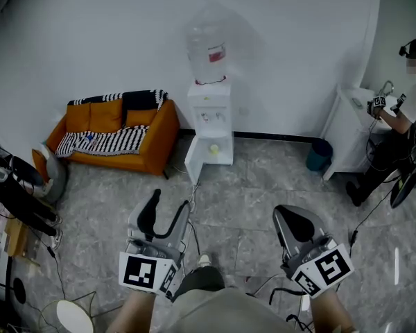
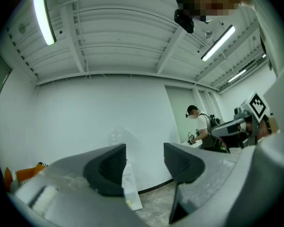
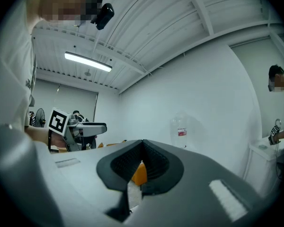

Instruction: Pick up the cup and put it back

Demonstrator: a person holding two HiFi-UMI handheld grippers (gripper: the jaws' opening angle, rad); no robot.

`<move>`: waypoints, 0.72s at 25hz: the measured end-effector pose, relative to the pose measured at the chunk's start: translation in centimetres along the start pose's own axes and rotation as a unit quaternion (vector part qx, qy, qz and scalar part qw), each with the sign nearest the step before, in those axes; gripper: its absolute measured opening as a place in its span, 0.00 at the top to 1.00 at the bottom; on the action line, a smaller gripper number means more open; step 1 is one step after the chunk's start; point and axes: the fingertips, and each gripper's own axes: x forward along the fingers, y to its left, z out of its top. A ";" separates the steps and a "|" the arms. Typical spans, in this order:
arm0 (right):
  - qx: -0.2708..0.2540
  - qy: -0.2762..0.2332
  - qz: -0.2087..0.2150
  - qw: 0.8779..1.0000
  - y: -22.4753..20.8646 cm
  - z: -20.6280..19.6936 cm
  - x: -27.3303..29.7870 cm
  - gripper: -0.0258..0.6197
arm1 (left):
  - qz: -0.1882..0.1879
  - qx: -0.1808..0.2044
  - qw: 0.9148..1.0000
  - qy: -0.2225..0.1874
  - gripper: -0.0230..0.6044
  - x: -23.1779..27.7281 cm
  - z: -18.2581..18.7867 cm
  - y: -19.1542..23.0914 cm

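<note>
- Low at the near edge of the head view, the left gripper (image 1: 170,201) and the right gripper (image 1: 291,219) sit side by side over the grey stone floor (image 1: 249,186), both pointing level toward the far wall.
- From its own view, the left gripper (image 2: 144,162) has its jaws well apart, and no object sits between the pads.
- From its own view, the right gripper (image 3: 142,164) has its jaws pressed together at the tips and holds nothing.
- Straight ahead of both grippers and well apart from them, a white water dispenser (image 1: 209,120) stands against the wall with a clear bottle (image 1: 207,47) on top.
- What looks like the cup (image 1: 213,149), a yellowish shape too small to make out clearly, sits in the dispenser's open lower compartment, far beyond either gripper.
- Ahead and to the left of the left gripper, an orange sofa (image 1: 118,134) carries a striped blanket (image 1: 100,142).
- Ahead and far to the right of the right gripper, another person (image 1: 402,127) stands at a white surface (image 1: 350,127), with a dark teal bin (image 1: 319,155) beside it.
</note>
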 end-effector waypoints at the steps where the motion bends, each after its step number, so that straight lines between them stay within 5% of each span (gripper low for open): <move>1: 0.000 0.001 0.000 1.000 -0.3 0.0 0.3 0.96 | -0.002 0.004 1.000 -0.002 0.57 0.5 0.1 0.0; 18: 0.004 0.025 -0.033 0.999 -10.6 -4.5 11.2 0.96 | -0.030 0.007 0.999 0.025 0.53 15.9 -7.6 5.2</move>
